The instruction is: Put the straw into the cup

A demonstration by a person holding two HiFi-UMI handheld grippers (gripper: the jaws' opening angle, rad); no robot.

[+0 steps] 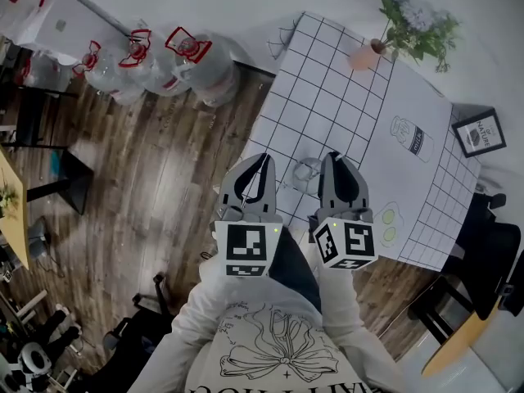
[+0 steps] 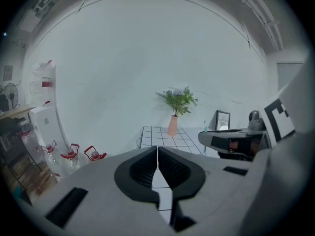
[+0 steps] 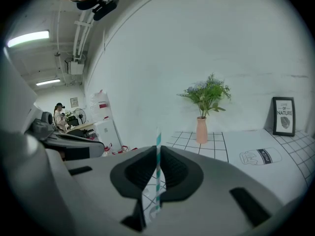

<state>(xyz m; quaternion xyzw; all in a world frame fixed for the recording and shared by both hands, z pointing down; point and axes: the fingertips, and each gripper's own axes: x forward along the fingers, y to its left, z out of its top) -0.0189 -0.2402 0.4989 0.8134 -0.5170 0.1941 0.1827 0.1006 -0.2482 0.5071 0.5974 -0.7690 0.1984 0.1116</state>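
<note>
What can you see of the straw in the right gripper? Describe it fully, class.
The straw is thin and straight, banded teal and white, and looks like paper. It stands nearly upright, pinched between the jaws of the right gripper, its top end poking above them, the rest running down between them. Nothing else visibly touches it.
</note>
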